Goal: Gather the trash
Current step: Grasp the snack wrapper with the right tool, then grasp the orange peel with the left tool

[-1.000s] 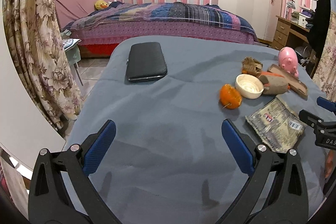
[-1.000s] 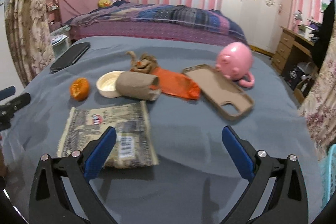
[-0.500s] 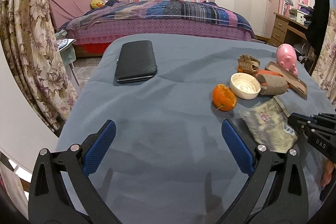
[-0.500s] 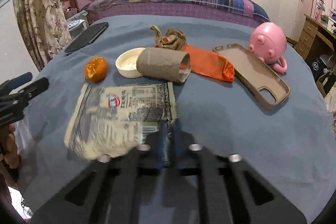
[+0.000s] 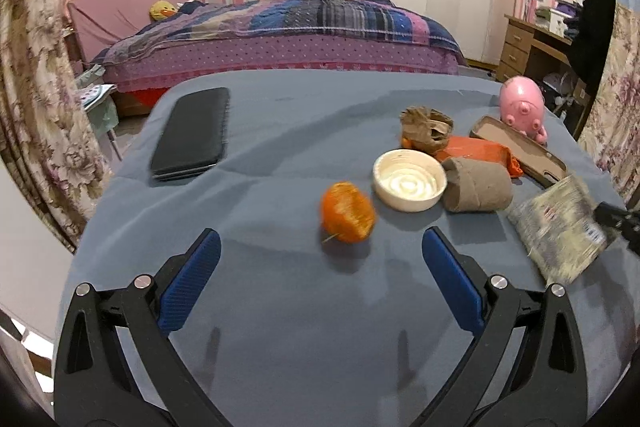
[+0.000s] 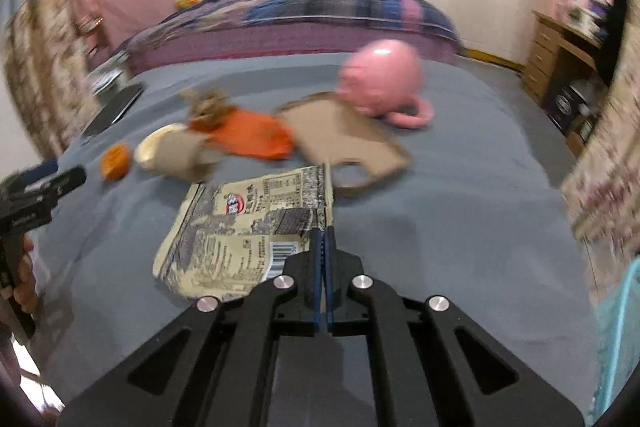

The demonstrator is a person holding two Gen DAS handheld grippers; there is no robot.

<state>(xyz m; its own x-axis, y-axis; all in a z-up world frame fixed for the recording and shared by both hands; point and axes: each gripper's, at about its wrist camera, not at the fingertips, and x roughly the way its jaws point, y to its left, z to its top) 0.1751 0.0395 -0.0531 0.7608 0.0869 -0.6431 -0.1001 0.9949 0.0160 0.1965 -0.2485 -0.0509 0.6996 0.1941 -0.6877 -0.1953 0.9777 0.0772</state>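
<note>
Our right gripper [image 6: 324,227] has its jaws pinched on the wrapper [image 6: 240,227] edge, lifted just off the cloth [image 6: 460,187]; left gripper [image 5: 320,255] is spread wide, empty, w/ the peel [image 5: 347,211] ahead. Risk: thin edge grip, so the wrapper could slip out.

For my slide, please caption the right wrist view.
Right hand-held gripper shut on a printed wrapper above the grey table.

Matt cloth tablecloth [image 5: 280,307], seemingly crinkly foil wrapper [image 6: 240,227]
</note>
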